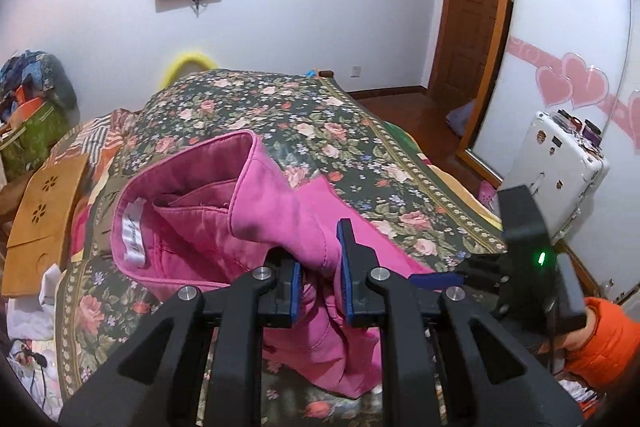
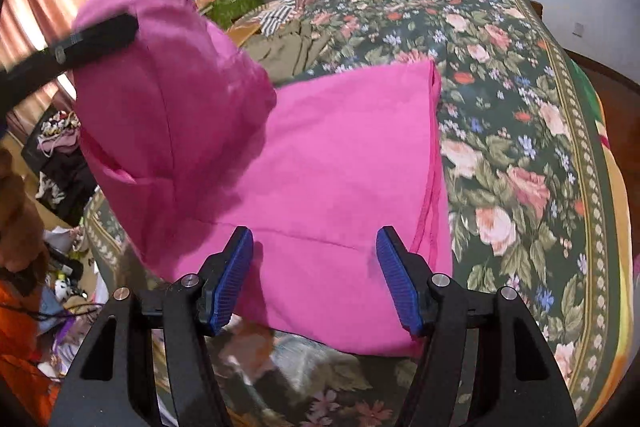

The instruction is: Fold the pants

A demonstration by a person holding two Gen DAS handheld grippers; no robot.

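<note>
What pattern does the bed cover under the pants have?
The bed cover is dark green with pink roses and small flowers; the right wrist view shows it best.

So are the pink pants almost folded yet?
Not yet, about partway. The pink pants already have one part lying flat on the flowery bedspread. Right now the left gripper pinches the waist end and holds it up, with the white label showing inside. The right gripper is open over the flat part. Still to do: lay the lifted end down over the flat part and smooth it.
</note>
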